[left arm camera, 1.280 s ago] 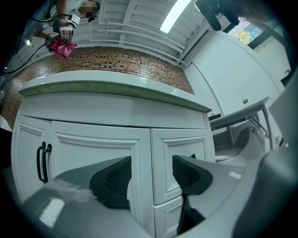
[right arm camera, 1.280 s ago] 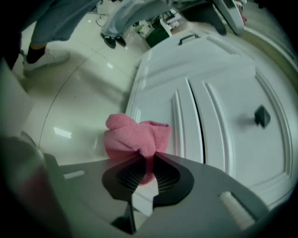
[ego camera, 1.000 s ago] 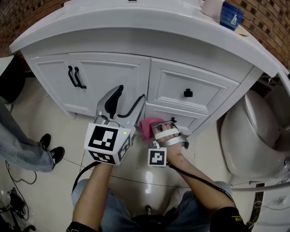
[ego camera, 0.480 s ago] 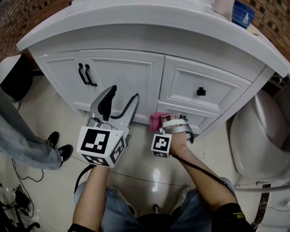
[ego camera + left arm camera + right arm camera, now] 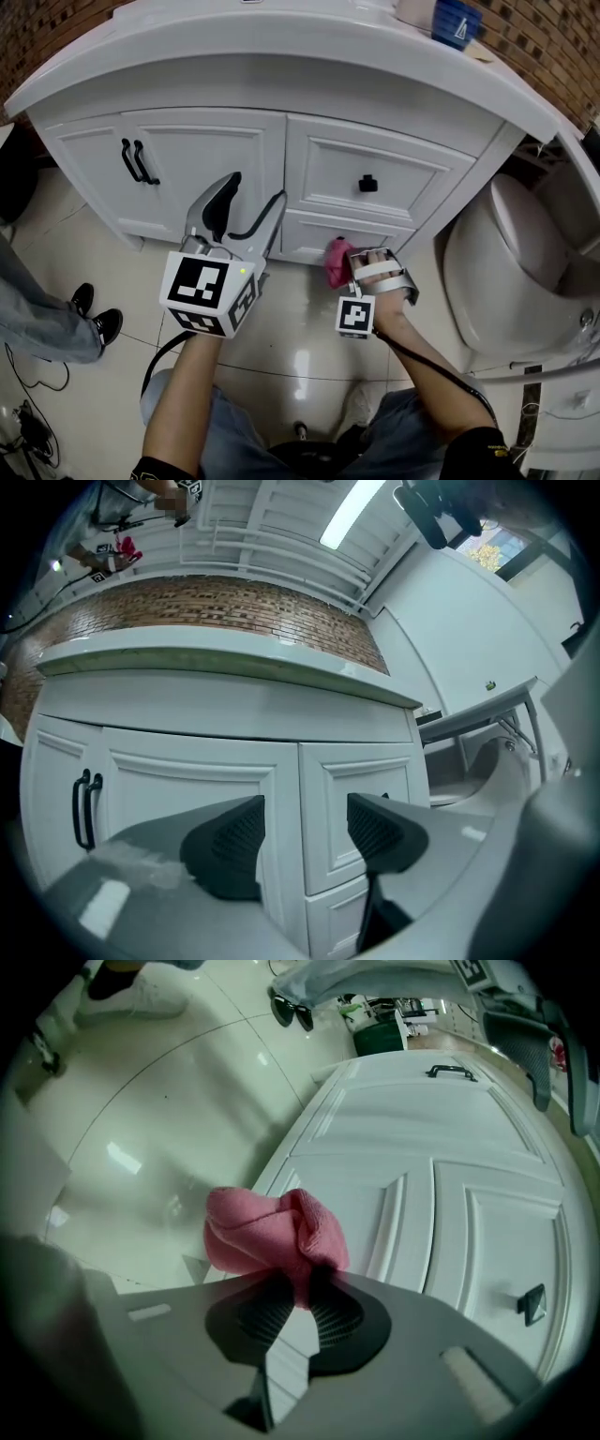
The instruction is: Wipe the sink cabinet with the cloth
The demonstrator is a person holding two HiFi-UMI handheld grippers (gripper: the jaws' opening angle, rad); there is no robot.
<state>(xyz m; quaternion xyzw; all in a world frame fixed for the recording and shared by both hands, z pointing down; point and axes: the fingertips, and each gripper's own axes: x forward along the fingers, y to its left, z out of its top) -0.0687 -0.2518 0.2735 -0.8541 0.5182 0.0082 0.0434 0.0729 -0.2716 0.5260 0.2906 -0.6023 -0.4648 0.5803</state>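
Sink cabinet (image 5: 208,171) base: cloth (image 5: 336,262) slid rightward.

Pink cloth (image 5: 267,1232) soft, nubby fabric; sink cabinet (image 5: 202,164) smooth white paint; floor tiles (image 5: 300,342) glossy.

Floor (image 5: 300,352) in front of the sink cabinet (image 5: 211,164) is open tile, widest lane straight out from its doors. Right of the cabinet: toilet (image 5: 511,272) close to the corner, narrow gap only. Left of it: a bystander's shoes (image 5: 94,317) and trouser leg (image 5: 37,314). Countertop (image 5: 281,52) overhangs the fronts. Door handles (image 5: 137,161) and drawer knob (image 5: 368,184) stick out of otherwise flat panels. Left gripper (image 5: 255,192), jaws apart, blocks the door-drawer seam; right gripper (image 5: 349,267), clamped on the pink cloth (image 5: 335,262), sits at the lower drawer
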